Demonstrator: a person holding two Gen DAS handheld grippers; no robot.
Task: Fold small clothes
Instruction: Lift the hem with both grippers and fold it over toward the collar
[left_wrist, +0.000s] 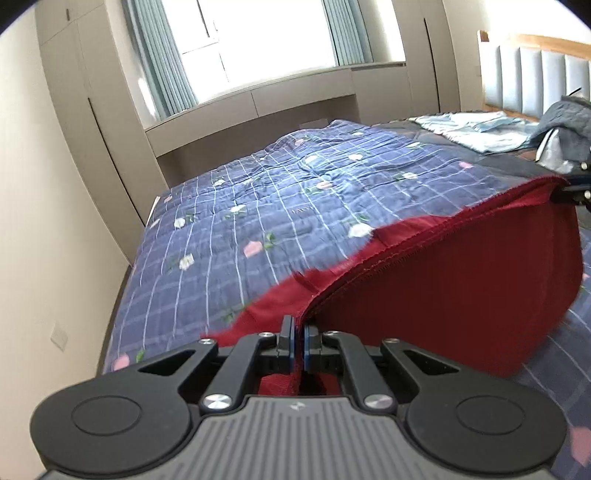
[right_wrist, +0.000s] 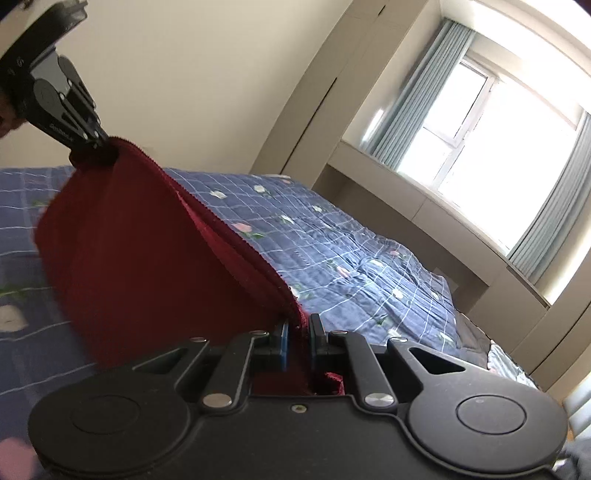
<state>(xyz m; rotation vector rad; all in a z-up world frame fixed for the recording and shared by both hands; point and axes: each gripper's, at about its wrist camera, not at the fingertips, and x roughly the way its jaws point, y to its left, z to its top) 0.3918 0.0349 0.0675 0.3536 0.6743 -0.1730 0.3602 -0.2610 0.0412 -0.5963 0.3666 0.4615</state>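
Grippers, two of them, each clamp one corner of a single red garment (left_wrist: 443, 280): the left gripper (left_wrist: 299, 332) pinches the hem between closed pads, and the right gripper (right_wrist: 297, 332) bites the opposite corner. The cloth hangs stretched between them, lifted above the blue checked quilt (left_wrist: 258, 192) ahead. This looks like the carry before a fold; the next move probably calls for lowering both corners evenly, keeping the edge taut. Further off lie one pale blue folded piece (left_wrist: 480, 129) and one grey garment (left_wrist: 569, 114).

Clothes pile (left_wrist: 480, 131) near headboard (left_wrist: 535, 81)
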